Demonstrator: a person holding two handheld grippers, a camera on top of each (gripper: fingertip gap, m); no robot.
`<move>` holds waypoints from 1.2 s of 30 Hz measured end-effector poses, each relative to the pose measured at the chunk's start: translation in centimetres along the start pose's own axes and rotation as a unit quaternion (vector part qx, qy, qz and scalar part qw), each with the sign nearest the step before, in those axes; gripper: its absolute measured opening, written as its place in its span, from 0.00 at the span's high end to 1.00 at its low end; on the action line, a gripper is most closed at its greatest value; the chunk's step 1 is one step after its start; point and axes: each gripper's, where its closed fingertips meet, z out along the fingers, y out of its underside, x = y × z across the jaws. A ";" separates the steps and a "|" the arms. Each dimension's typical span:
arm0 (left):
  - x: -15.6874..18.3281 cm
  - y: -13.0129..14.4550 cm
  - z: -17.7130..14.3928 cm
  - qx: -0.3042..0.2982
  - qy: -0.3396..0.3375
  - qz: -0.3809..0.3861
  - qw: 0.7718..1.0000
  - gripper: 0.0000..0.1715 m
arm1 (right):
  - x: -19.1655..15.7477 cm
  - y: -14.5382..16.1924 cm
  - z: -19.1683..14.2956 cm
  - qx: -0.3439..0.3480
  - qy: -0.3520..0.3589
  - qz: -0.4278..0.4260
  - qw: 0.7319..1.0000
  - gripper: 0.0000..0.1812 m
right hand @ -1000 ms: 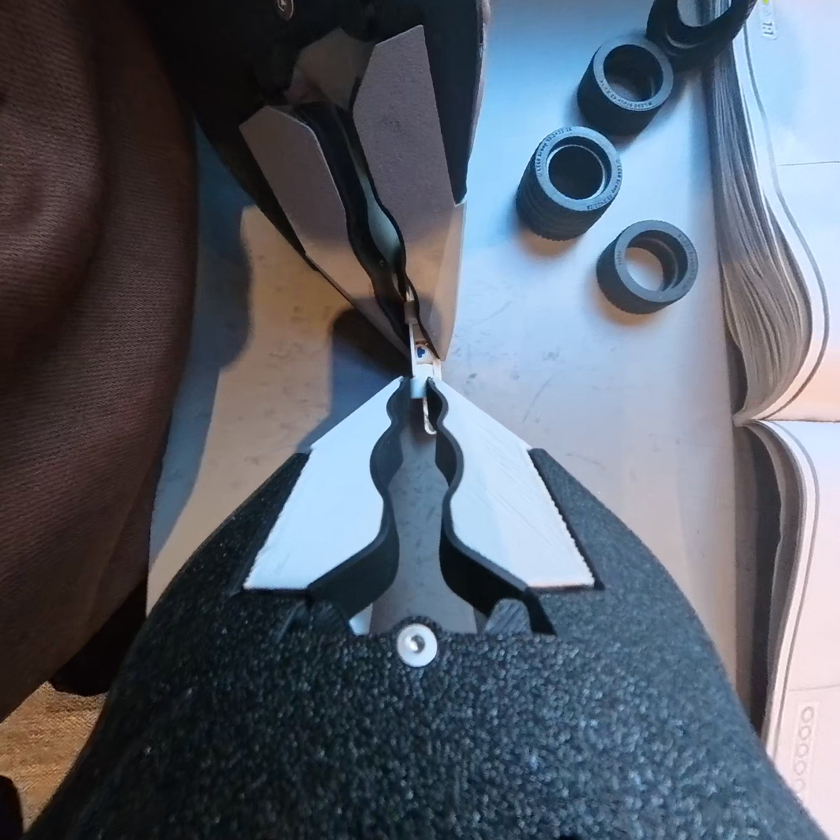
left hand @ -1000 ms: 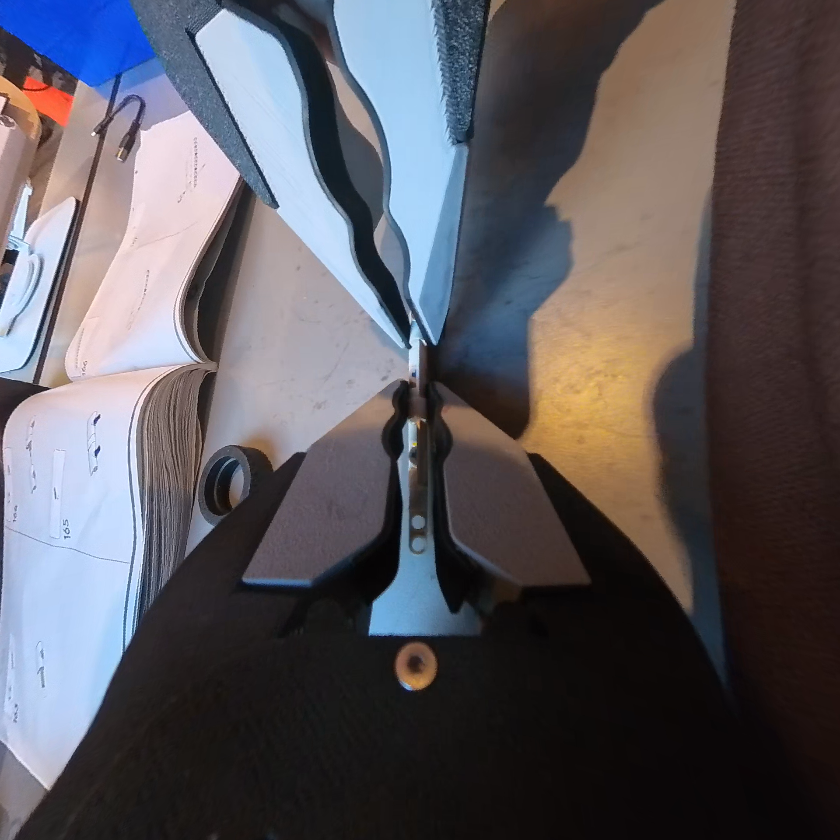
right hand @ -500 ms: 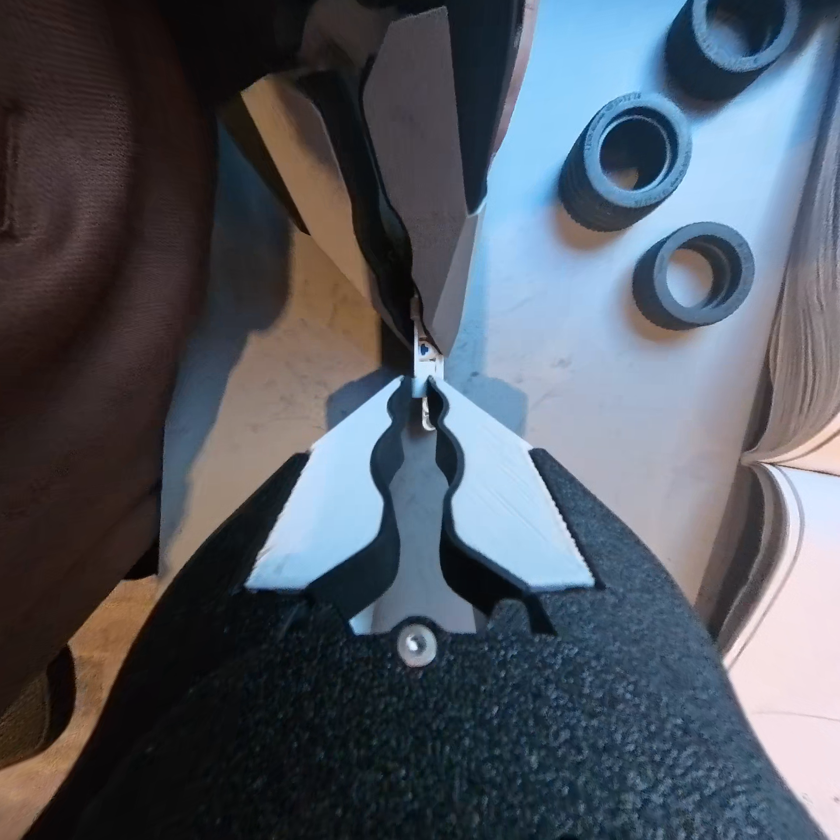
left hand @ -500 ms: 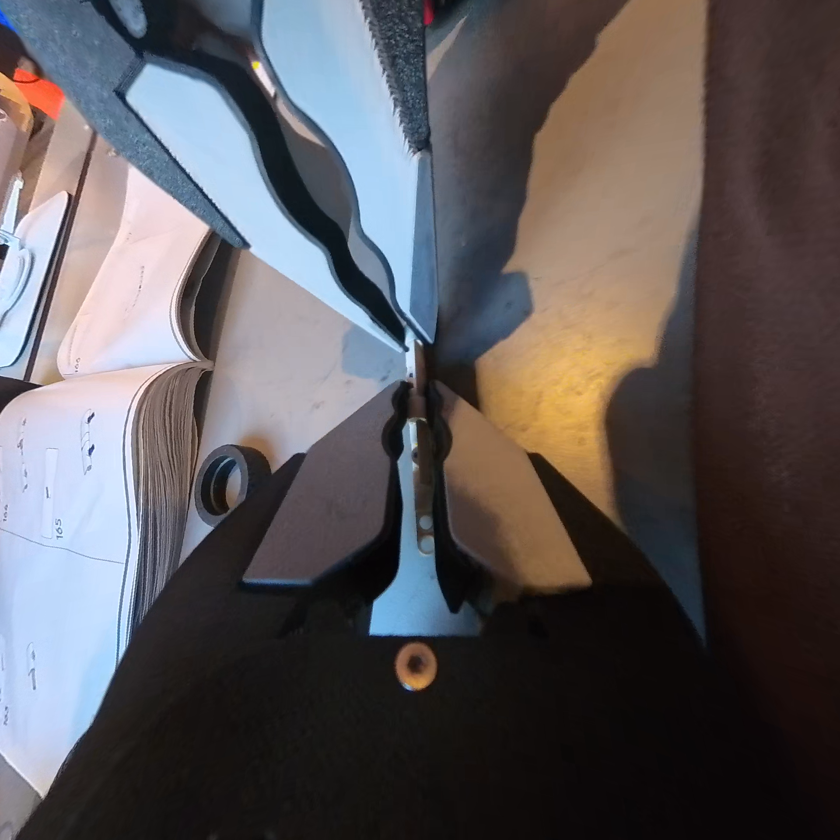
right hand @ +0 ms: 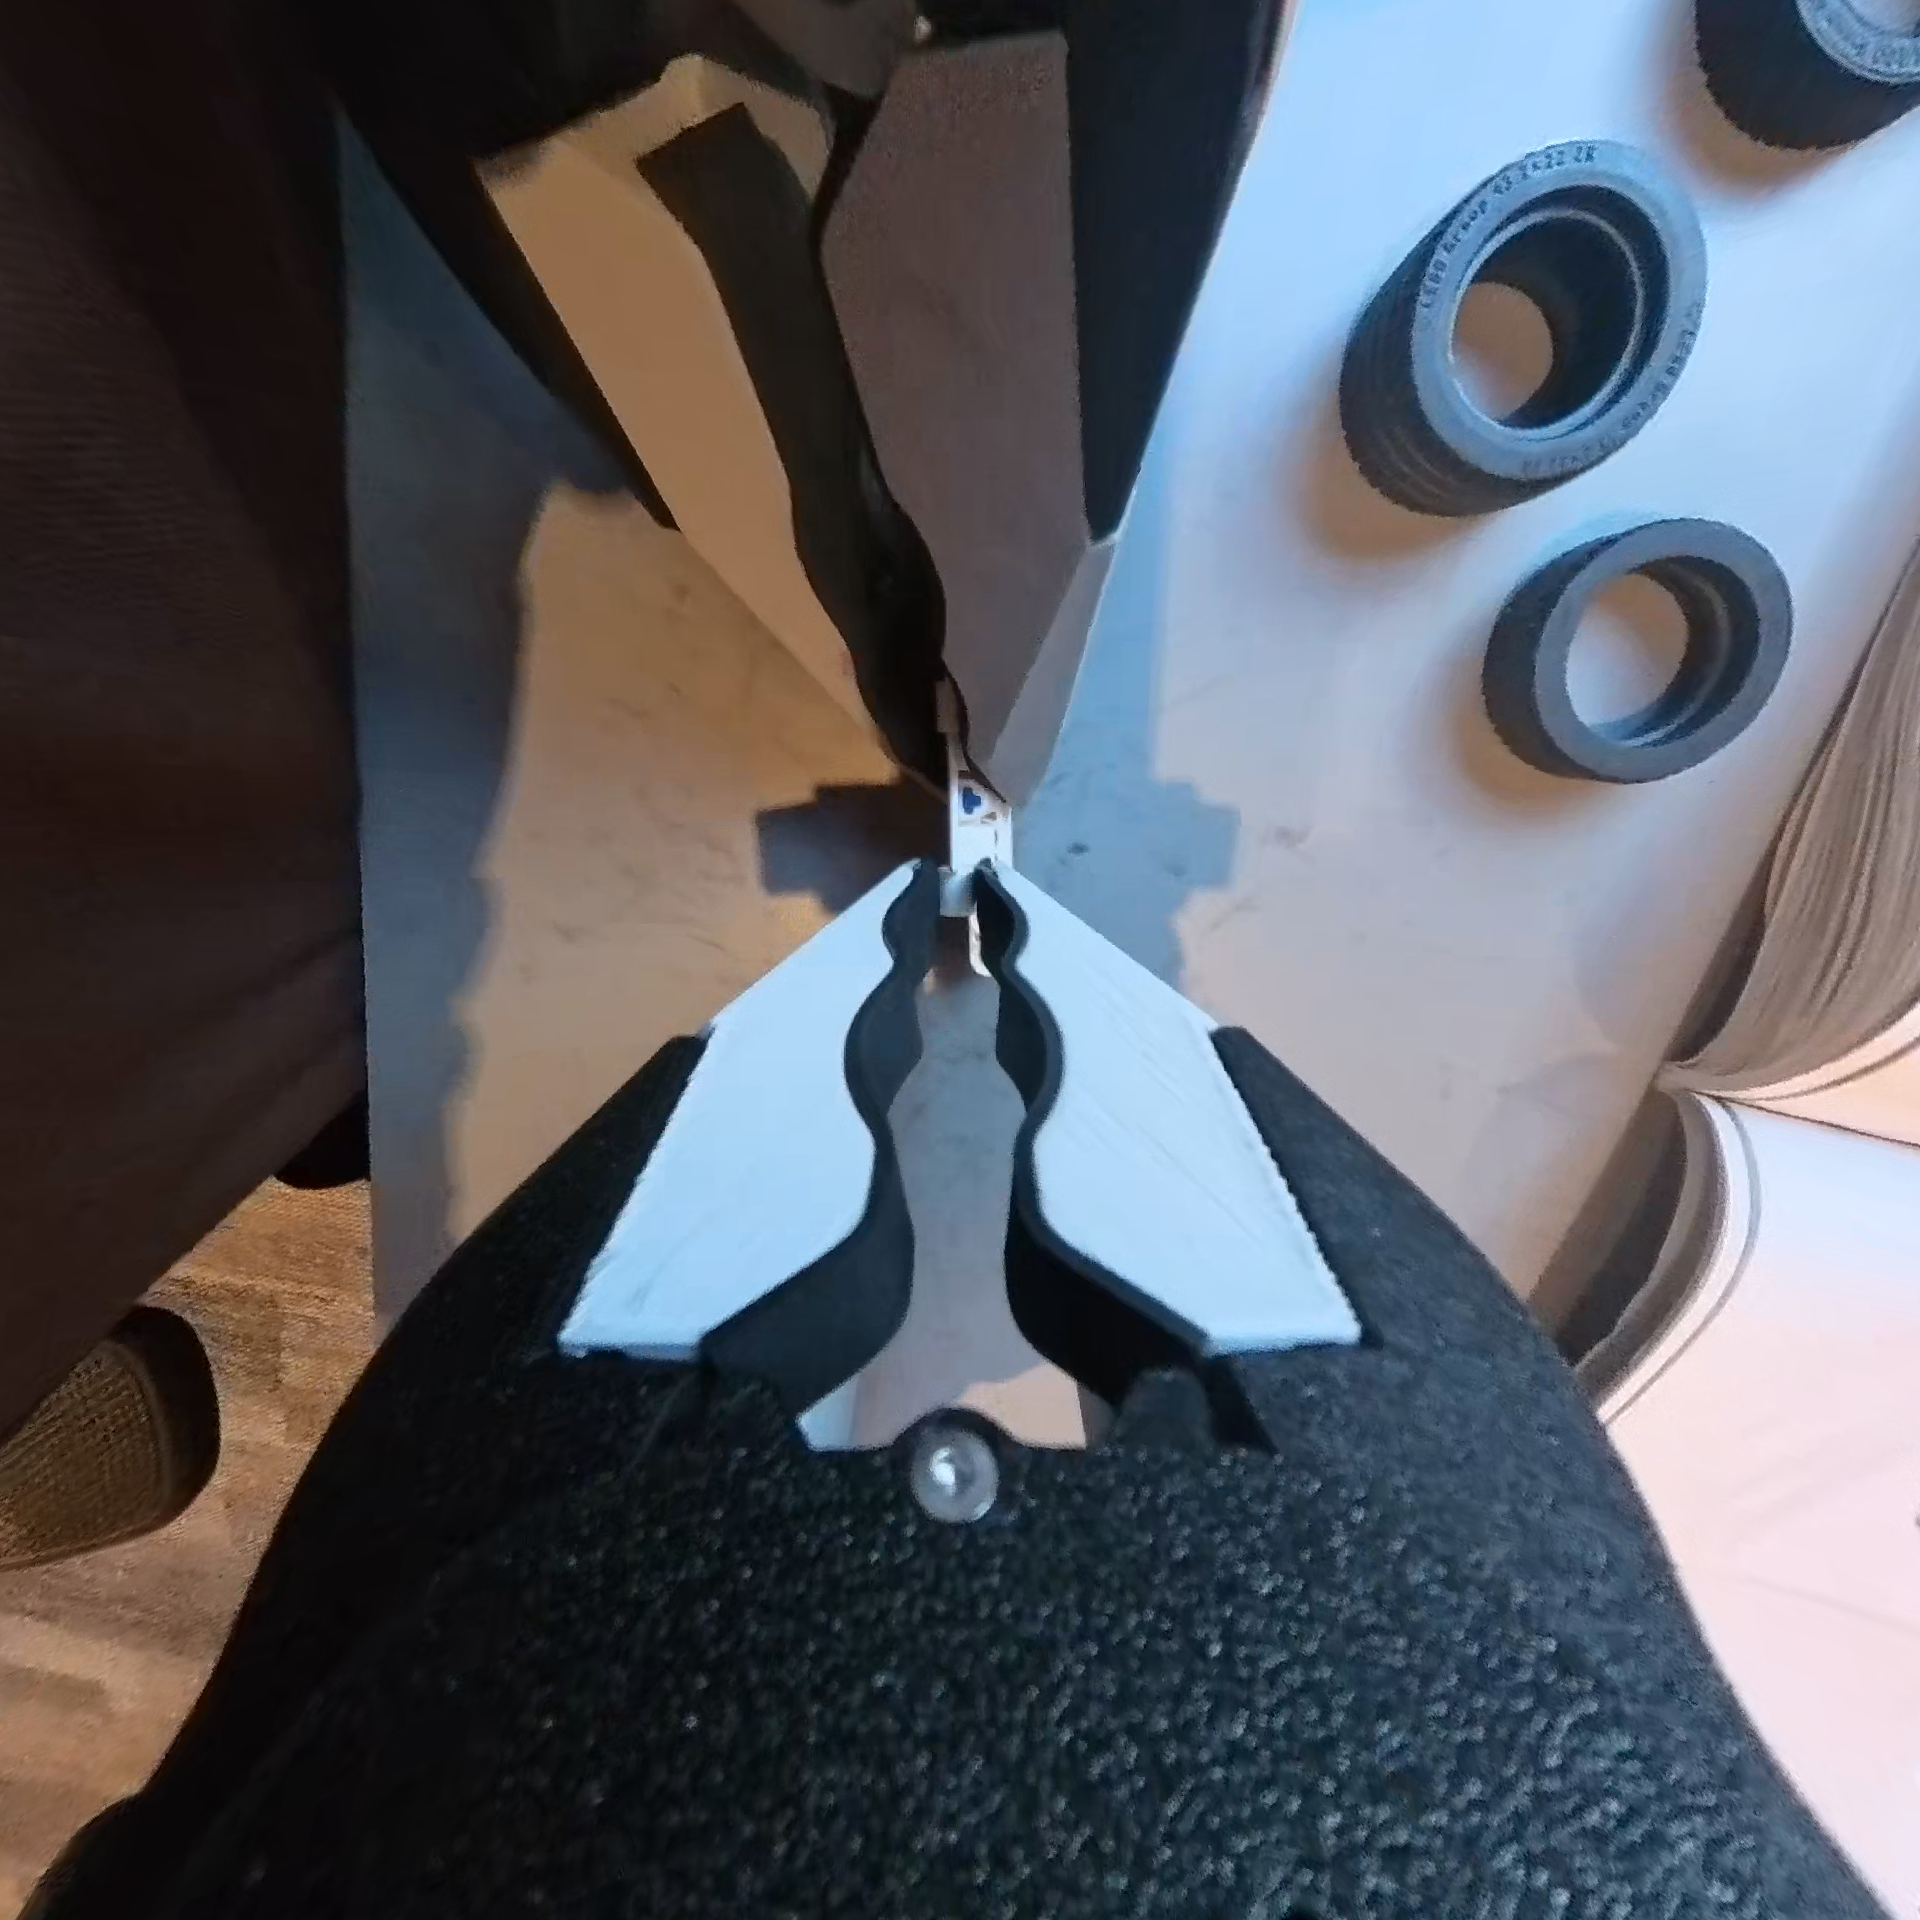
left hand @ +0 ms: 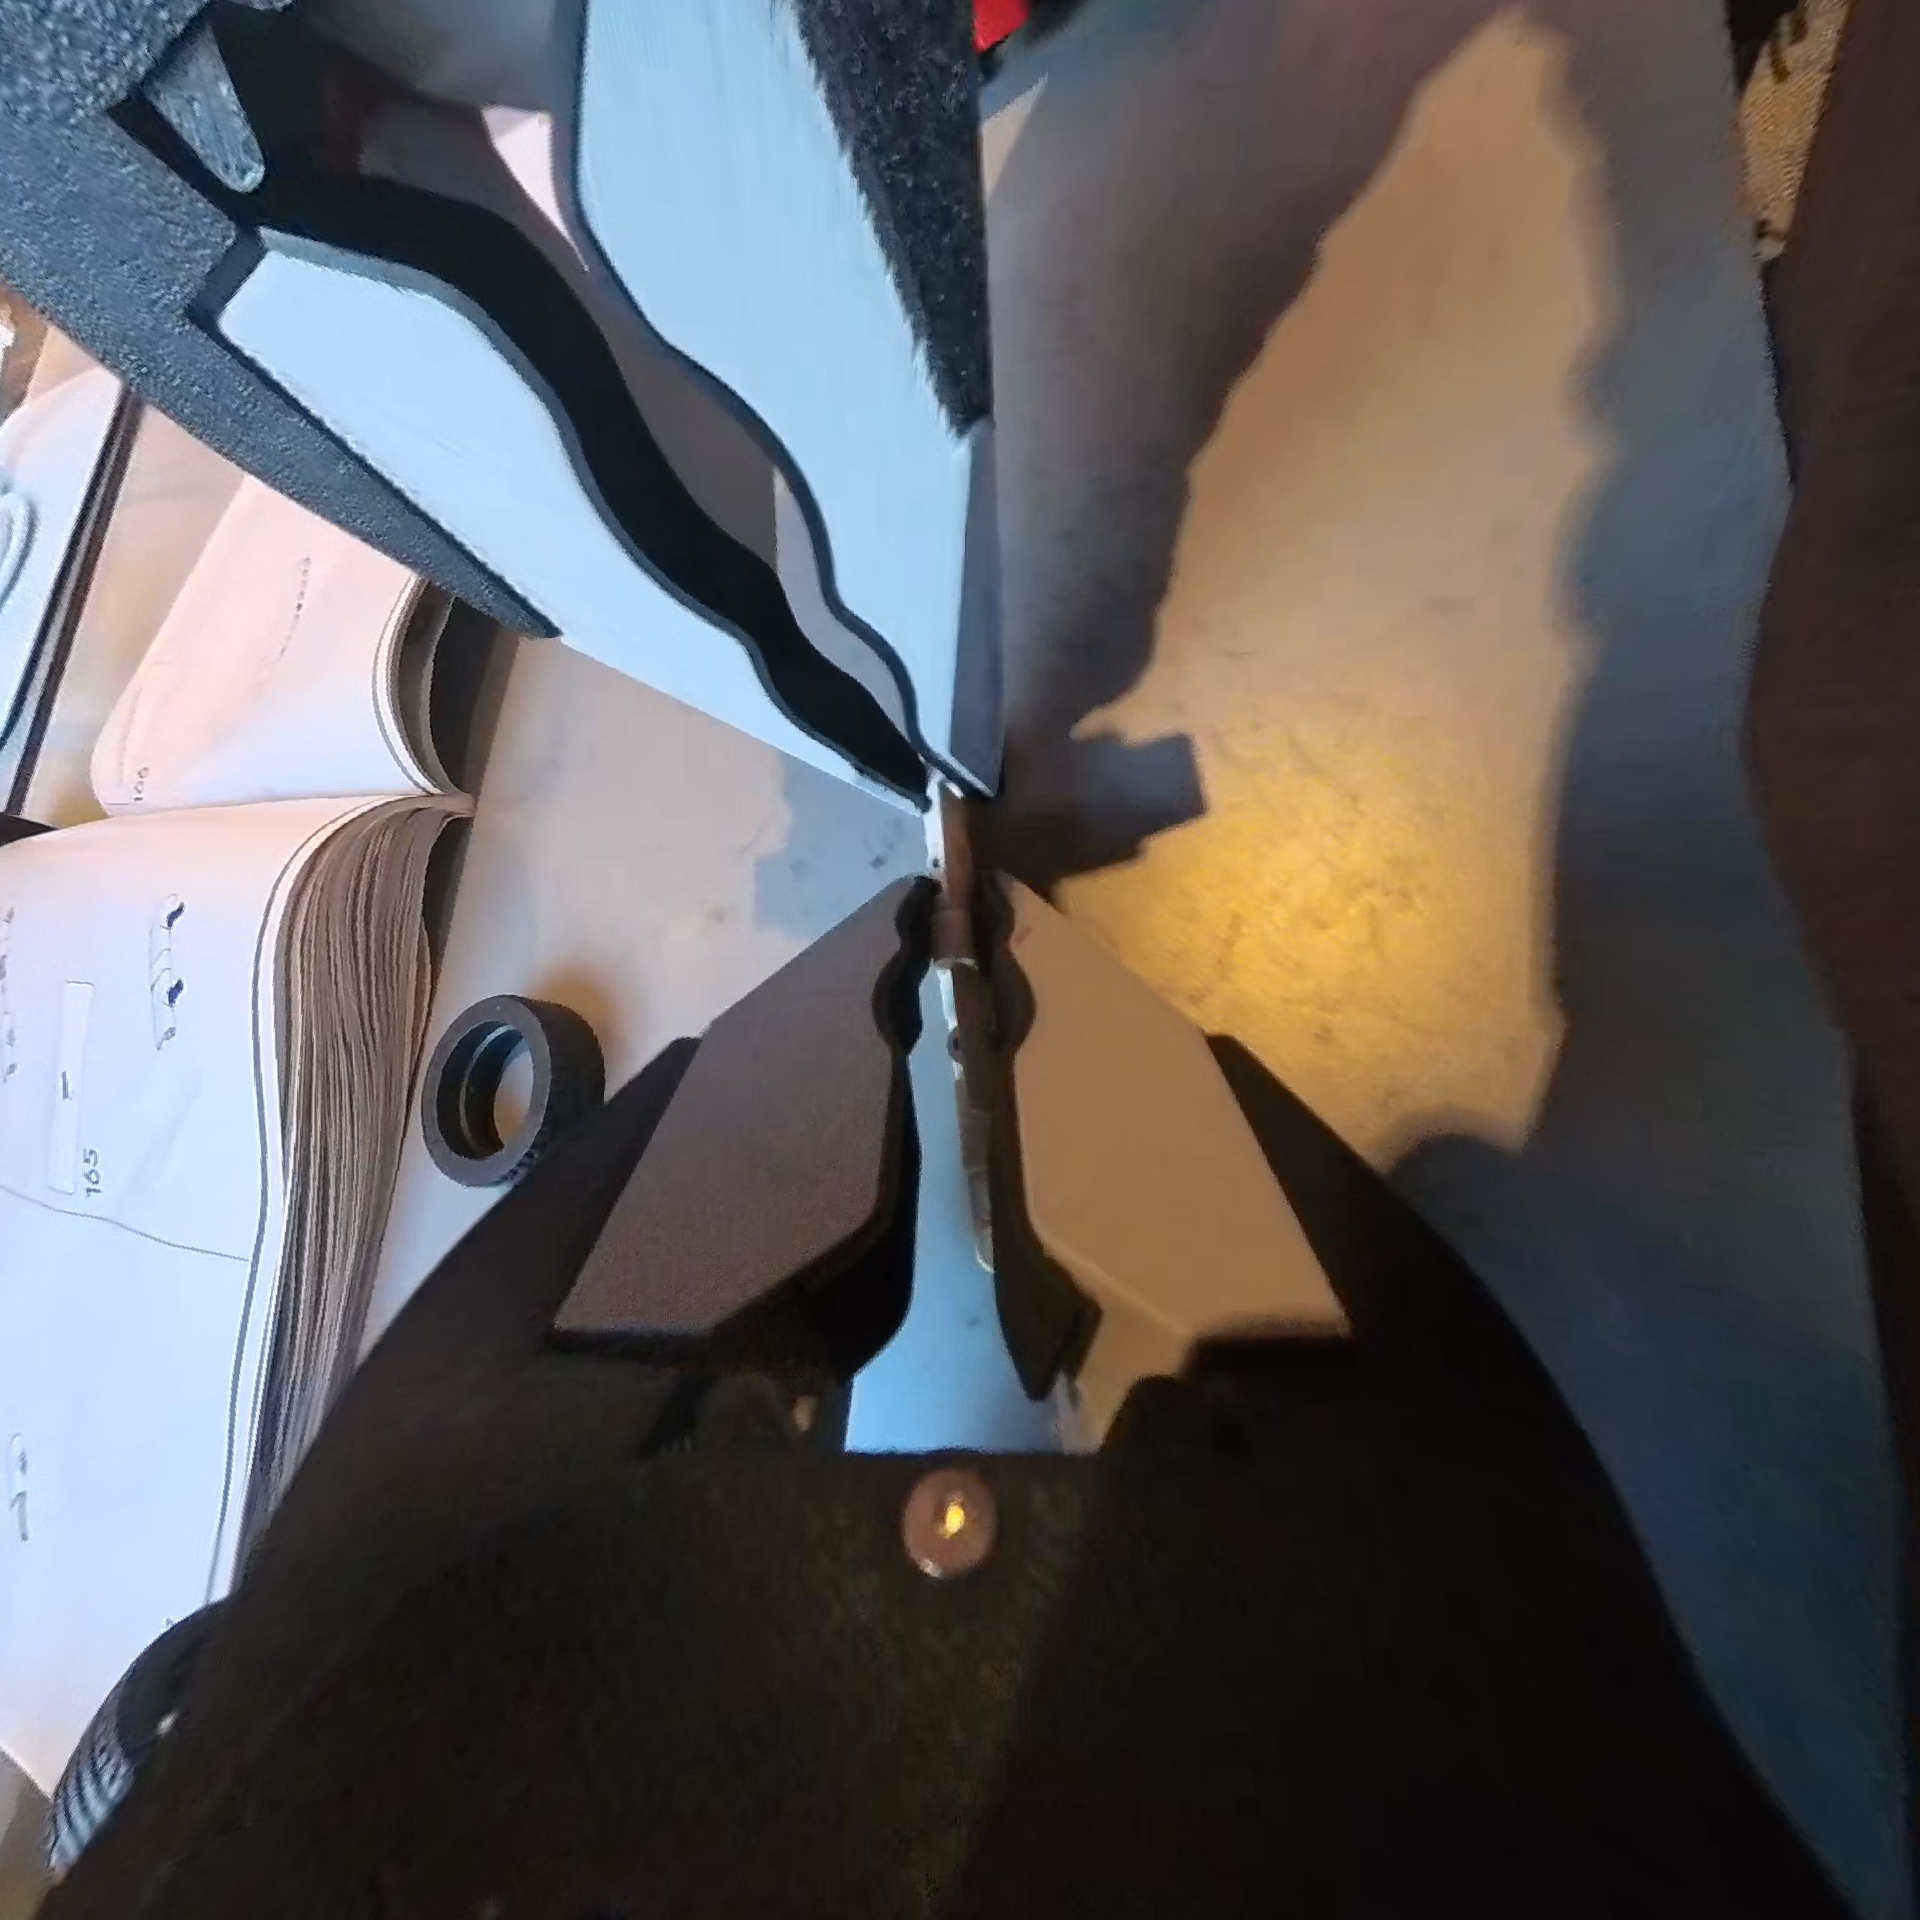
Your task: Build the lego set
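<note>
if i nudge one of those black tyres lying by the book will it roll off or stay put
Probably stays put: the nearer tyre lies on its side on the table, hole up, so a nudge should slide it, not roll it. It looks like rubber, so likely grippy and light. The treaded tyre beside it also lies flat; stood on edge, either would likely roll.

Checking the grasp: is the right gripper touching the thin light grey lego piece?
Touching. The right wrist view shows the right gripper closed on the thin light grey lego piece.
</note>
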 end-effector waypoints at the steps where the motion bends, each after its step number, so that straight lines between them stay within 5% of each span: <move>1: 0.0 0.0 0.0 -0.001 0.003 -0.005 1.000 0.97 | 0.0 0.0 0.0 0.001 -0.005 0.002 1.000 0.96; 8: -0.1 0.1 0.1 -0.004 0.020 -0.033 0.999 0.97 | 0.3 -0.2 0.1 0.027 -0.069 -0.007 0.997 0.96; 14: -0.1 0.0 0.2 -0.008 0.026 -0.049 0.998 0.97 | 0.6 -0.3 0.7 0.020 -0.036 -0.030 0.999 0.96; 20: -0.1 -0.1 0.3 -0.001 0.017 -0.043 0.999 0.97 | 0.6 -0.4 0.7 0.094 0.022 -0.019 0.995 0.94; 26: -0.5 -0.1 0.6 -0.002 0.005 -0.042 0.999 0.97 | 0.3 0.5 0.0 0.121 -0.016 0.087 0.989 0.88; 36: -0.5 -0.3 0.8 0.004 0.000 -0.030 1.000 0.97 | 0.4 -0.1 -0.6 0.183 0.041 0.094 0.978 0.95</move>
